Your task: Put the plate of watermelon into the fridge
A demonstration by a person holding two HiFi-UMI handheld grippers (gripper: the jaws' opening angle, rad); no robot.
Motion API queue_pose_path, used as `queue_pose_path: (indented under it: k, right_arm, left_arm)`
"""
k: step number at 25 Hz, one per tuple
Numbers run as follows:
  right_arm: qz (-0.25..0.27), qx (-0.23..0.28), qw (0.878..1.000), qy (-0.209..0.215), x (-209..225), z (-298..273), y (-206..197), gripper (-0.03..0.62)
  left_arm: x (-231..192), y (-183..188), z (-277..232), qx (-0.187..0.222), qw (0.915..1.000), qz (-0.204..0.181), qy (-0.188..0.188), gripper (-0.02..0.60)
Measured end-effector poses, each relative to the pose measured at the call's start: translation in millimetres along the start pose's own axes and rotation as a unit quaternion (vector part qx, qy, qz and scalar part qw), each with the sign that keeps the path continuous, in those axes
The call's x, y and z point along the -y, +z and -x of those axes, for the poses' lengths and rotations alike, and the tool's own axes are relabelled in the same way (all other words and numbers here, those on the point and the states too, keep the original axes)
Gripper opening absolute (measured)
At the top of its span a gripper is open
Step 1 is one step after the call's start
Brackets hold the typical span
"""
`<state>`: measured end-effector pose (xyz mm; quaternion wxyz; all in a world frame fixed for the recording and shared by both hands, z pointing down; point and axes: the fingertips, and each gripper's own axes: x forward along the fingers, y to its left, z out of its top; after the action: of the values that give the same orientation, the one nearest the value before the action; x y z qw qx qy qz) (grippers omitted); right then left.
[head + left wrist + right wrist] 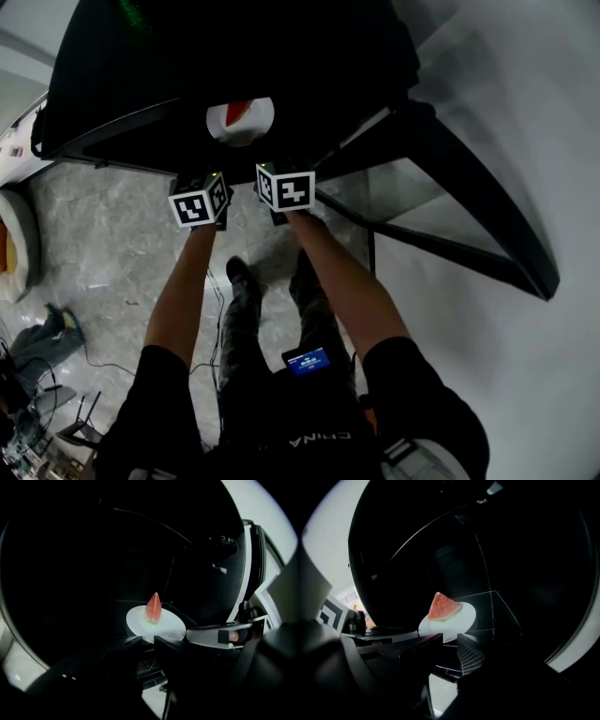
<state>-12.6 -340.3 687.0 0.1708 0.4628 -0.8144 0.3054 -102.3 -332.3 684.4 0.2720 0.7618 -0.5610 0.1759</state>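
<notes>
The white plate with one watermelon slice is inside the dark fridge, just in front of both tools. The left hand-held gripper has its jaws close together, pinching the plate's near rim. The right hand-held gripper pinches the rim too, just beside it. A glass shelf lies around the plate.

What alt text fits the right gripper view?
A watermelon wedge sits on a white plate inside a dark fridge. The right gripper has its jaws narrowly apart at the plate's near rim; whether they grip it is unclear.
</notes>
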Motion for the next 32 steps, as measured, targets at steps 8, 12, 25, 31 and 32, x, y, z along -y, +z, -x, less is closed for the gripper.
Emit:
queue_pose_path:
  k: [8, 12, 25, 31, 32]
  right_arm:
    - [0.042, -0.021, 0.999, -0.021, 0.6, -9.3, -3.6, 0.098]
    - [0.042, -0.027, 0.998, -0.024, -0.3, -15.5, 1.3, 0.098]
    - [0.054, -0.036, 0.997, -0.037, 16.0, -38.5, 26.5, 0.097]
    - [0.054, -0.046, 0.997, -0.037, 16.1, -39.8, 29.5, 0.097]
    - [0.053, -0.048, 0.997, -0.036, 16.1, -39.5, 29.6, 0.097]
  left_arm:
    - [2.2, -4.4, -7.2, -0.019, 0.9984, -0.053, 0.002, 0.064]
    - [-2.4, 0.9, -13.9, -0.031, 0.9981, -0.053, 0.008, 0.064]
    - [-1.2, 20.5, -42.0, -0.046, 0.9951, -0.086, -0.012, 0.031]
    - [-2.4, 22.0, -42.6, -0.063, 0.9935, -0.092, -0.023, 0.031]
    - [-3.2, 21.0, -42.0, -0.067, 0.9932, -0.092, -0.025, 0.031]
